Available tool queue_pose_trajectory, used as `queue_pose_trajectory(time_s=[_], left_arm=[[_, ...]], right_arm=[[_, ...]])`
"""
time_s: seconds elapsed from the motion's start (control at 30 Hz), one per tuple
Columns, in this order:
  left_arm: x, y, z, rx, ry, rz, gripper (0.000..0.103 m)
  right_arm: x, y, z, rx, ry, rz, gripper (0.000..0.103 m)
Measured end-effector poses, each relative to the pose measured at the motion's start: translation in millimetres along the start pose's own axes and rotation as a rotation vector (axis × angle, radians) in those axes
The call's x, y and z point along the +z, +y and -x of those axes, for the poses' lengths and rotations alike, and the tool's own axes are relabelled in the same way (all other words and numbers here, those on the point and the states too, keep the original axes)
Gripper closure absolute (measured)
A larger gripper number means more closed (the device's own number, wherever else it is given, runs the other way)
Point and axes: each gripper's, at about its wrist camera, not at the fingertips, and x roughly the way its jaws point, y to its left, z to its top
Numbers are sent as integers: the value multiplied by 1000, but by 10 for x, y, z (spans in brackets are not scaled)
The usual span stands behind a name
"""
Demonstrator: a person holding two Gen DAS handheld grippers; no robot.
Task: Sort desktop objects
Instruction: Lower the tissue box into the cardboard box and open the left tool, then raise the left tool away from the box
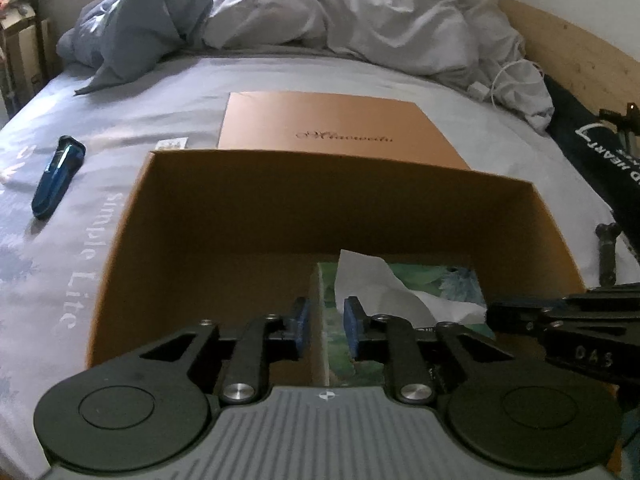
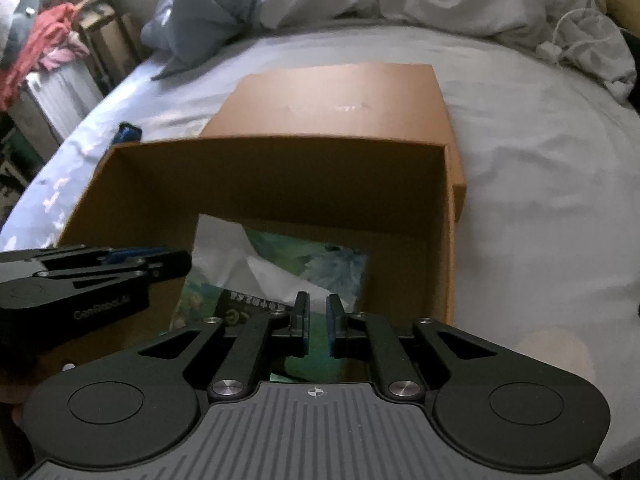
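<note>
An open brown cardboard box [image 1: 192, 216] sits on the bed; it also shows in the right wrist view [image 2: 280, 184]. Inside lies a green tissue pack [image 1: 448, 280] with a white tissue [image 1: 372, 280] sticking up, also in the right wrist view [image 2: 344, 264]. My left gripper [image 1: 326, 326] hovers over the pack's left edge, jaws a little apart and empty. My right gripper [image 2: 317, 326] hovers over the pack's near end, jaws narrowly apart and empty. A blue shaver-like object [image 1: 58, 176] lies on the sheet left of the box, and shows in the right wrist view [image 2: 128, 133].
The box lid [image 1: 340, 132] lies flat behind the box. A small card [image 1: 172, 144] lies by the lid's left corner. A rumpled duvet [image 1: 320, 12] and white cable [image 1: 504, 80] lie at the back. A black bag [image 1: 592, 160] is at the right.
</note>
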Motion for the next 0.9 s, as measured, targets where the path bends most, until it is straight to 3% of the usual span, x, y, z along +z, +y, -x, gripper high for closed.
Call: queue_pose_trajectory(time_s=[0.07, 0.1, 0.17, 0.2, 0.3, 0.47, 0.53, 0.6, 0.73, 0.9], left_arm=[[13, 33, 118, -6, -22, 5, 61], [23, 49, 178, -9, -35, 7, 48], [32, 69, 350, -9, -72, 0, 28], [36, 68, 439, -9, -90, -7, 25], [48, 59, 691, -11, -141, -21, 23], [67, 26, 1105, -32, -224, -28, 16], [69, 14, 1280, -41, -259, -27, 12], [126, -46, 1360, -36, -295, -38, 0], [164, -106, 1576, -27, -356, -63, 0], [136, -103, 1780, -34, -392, -68, 0]], right_arm=[[7, -10, 124, 5, -22, -5, 89], [19, -28, 195, 8, -35, -10, 82], [30, -66, 353, 32, -61, -28, 62], [44, -86, 437, 44, -73, -36, 47], [46, -100, 711, 62, -123, -35, 44], [32, -77, 1168, 83, -211, -32, 17], [26, -47, 1345, 98, -243, -21, 14], [19, -8, 1511, 105, -273, -6, 9], [-104, -21, 1686, 97, -314, 0, 0], [-257, -37, 1904, 88, -366, 8, 0]])
